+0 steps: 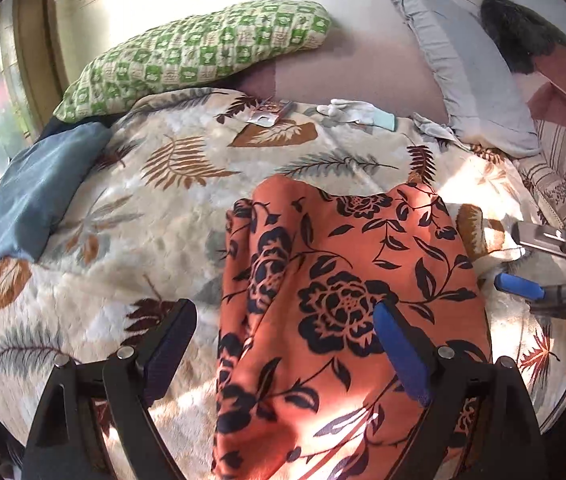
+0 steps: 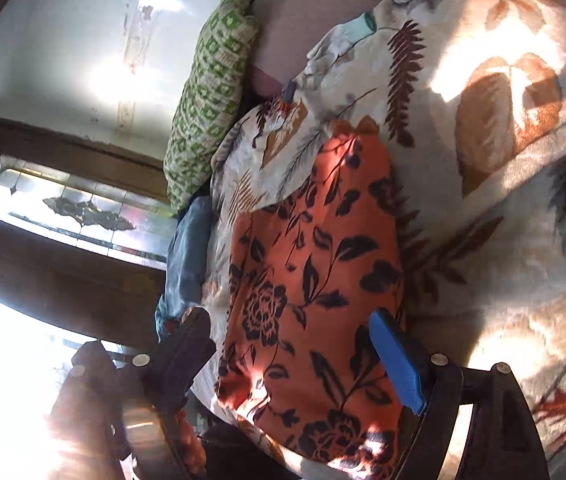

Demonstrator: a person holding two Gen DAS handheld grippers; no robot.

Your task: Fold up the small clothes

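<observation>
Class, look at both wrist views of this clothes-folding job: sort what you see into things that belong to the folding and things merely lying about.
Belongs to the job:
orange floral garment
left gripper, open
right gripper, open

Lying about:
green checked pillow
blue cushion
grey pillow
white glove
leaf-print blanket

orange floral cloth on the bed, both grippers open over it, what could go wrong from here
1. The orange black-flowered cloth lies bunched on the plush leaf-print blanket; the open left gripper might pinch both.
2. Sun glare may hide the cloth's near edge from the open right gripper.
</observation>
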